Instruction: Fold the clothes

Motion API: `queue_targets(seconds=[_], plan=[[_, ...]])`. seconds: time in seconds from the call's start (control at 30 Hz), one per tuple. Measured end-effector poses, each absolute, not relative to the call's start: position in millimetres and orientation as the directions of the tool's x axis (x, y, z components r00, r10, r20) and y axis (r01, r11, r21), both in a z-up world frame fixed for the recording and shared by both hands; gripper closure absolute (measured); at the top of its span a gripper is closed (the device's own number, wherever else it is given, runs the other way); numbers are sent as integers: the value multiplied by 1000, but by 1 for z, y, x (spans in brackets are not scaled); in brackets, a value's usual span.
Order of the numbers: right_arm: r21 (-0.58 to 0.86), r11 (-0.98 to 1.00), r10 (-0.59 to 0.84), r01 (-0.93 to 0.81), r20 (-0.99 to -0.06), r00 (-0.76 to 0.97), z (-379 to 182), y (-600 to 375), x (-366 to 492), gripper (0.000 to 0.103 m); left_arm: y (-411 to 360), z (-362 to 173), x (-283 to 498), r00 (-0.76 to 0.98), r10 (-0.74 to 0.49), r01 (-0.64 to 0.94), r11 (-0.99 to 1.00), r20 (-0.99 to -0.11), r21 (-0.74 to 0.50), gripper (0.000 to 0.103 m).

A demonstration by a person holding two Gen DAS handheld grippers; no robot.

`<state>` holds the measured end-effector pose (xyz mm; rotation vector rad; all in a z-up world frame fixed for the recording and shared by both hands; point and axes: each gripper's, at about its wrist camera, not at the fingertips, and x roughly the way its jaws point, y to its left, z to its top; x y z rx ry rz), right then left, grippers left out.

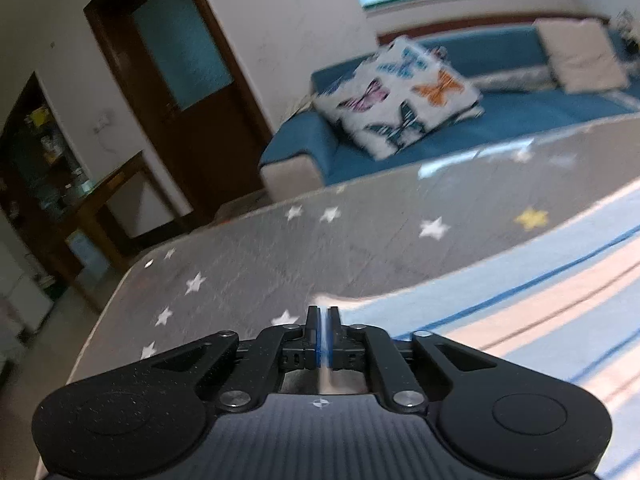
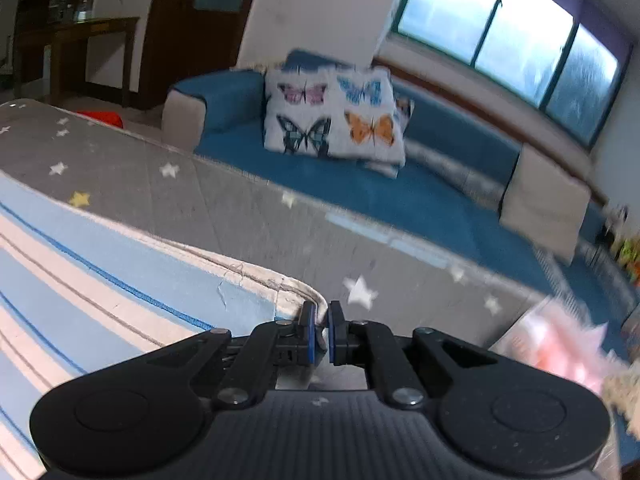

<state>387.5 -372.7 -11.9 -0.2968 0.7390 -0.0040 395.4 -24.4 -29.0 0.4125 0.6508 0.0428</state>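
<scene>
L gripper clamped on corner of striped cloth, which spreads to its right over star-print cover. R gripper pinches hemmed corner of same cloth; pink item to its right.

Garment: light blue cloth with wide pale pink/cream bands, thin dark-blue lines and thin brownish lines running along the stripes. Lies spread mostly flat on the grey star-print cover. In the left wrist view it fills the lower right; its near corner runs up into the pinch of the left gripper, a thin edge visible between the pads. In the right wrist view it fills the lower left; the hemmed edge is cream, stitched, slightly frayed with loose threads, and curls up at the corner where the right gripper clamps it. Both corners look slightly lifted off the cover; rest is blurred.
</scene>
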Motion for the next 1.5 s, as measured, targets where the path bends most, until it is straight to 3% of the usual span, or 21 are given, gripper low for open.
queue_targets(seconds=[0.1, 0.17, 0.23, 0.53, 1.03, 1.33, 1.5], plan=[[-246, 967, -121, -73, -688, 716, -22, -382, 395, 93, -17, -34, 403, 770, 178, 69, 931, -612, 358, 94], [-221, 974, -114, -59, -694, 711, -19, -390, 393, 93, -12, -31, 400, 774, 187, 59, 930, -606, 363, 82], [-191, 980, -95, -59, -704, 703, -12, -395, 389, 93, -8, -26, 395, 776, 194, 50, 930, -600, 364, 58], [-116, 979, 18, -165, -766, 643, 10, -383, 344, 79, -4, -7, 345, 760, 114, 126, 940, -640, 318, 37], [-72, 972, 85, -222, -776, 625, -2, -368, 250, 77, -2, -19, 271, 780, 112, 166, 912, -616, 376, 29], [-115, 961, 91, -253, -731, 677, 7, -348, 194, 48, -10, -17, 208, 811, 70, 198, 902, -581, 385, 26], [-92, 932, 182, -351, -718, 672, 6, -314, 163, 41, -34, -21, 174, 831, 21, 261, 867, -557, 424, 21]])
